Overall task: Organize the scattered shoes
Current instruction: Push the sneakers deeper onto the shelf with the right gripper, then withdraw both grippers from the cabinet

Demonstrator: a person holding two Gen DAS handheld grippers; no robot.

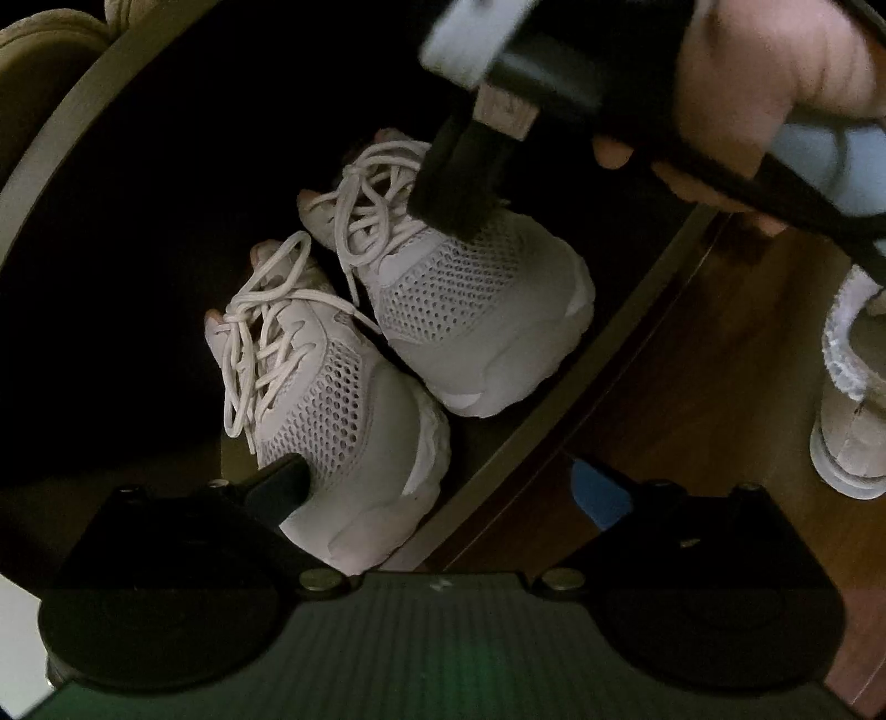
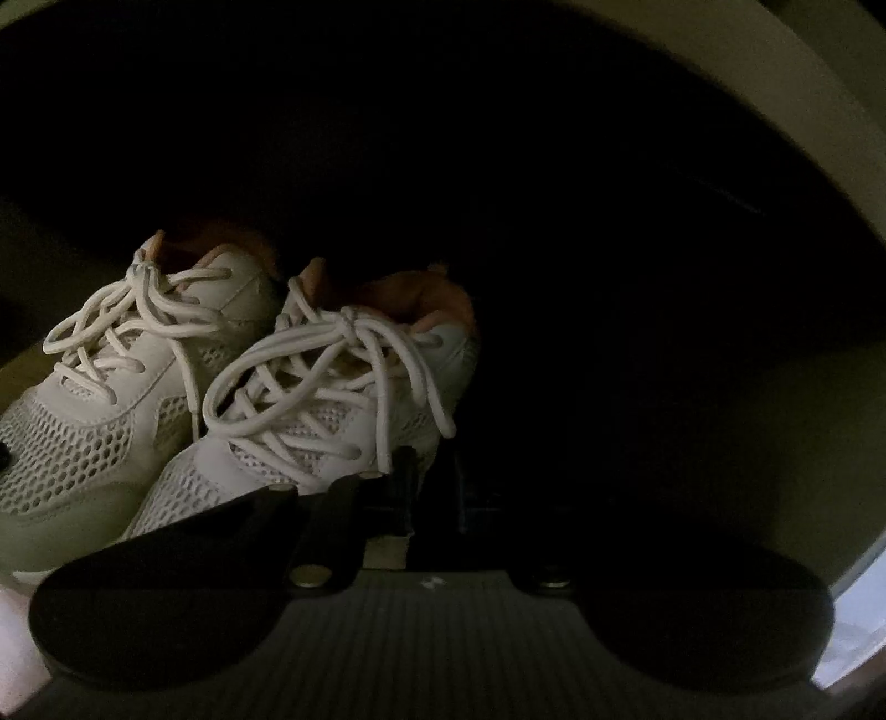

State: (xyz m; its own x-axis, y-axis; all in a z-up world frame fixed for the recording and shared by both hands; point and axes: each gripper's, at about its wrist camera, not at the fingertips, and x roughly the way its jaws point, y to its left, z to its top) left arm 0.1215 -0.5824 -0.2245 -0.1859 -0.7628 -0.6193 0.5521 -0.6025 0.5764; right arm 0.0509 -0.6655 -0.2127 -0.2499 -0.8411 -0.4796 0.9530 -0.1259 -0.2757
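Note:
Two white mesh sneakers with white laces stand side by side, toes outward, on a dark shelf. The near sneaker [image 1: 343, 410] has its toe between the wide-spread fingers of my left gripper [image 1: 440, 487], which is open; its black left finger [image 1: 282, 482] touches the shoe's side. My right gripper [image 1: 459, 188] is shut, with its black fingers together against the upper of the far sneaker [image 1: 470, 310]. In the right wrist view the same pair, left sneaker [image 2: 94, 421] and right sneaker [image 2: 332, 399], fills the lower left, and my right gripper [image 2: 434, 476] sits dim beside the right shoe.
The shelf's front edge [image 1: 554, 421] runs diagonally, with wooden floor [image 1: 692, 415] beyond it. Another pale shoe [image 1: 853, 387] lies on that floor at the right. Beige shoes [image 1: 50, 44] show at the top left. A person's hand [image 1: 775, 83] holds the right gripper. The shelf's interior is dark.

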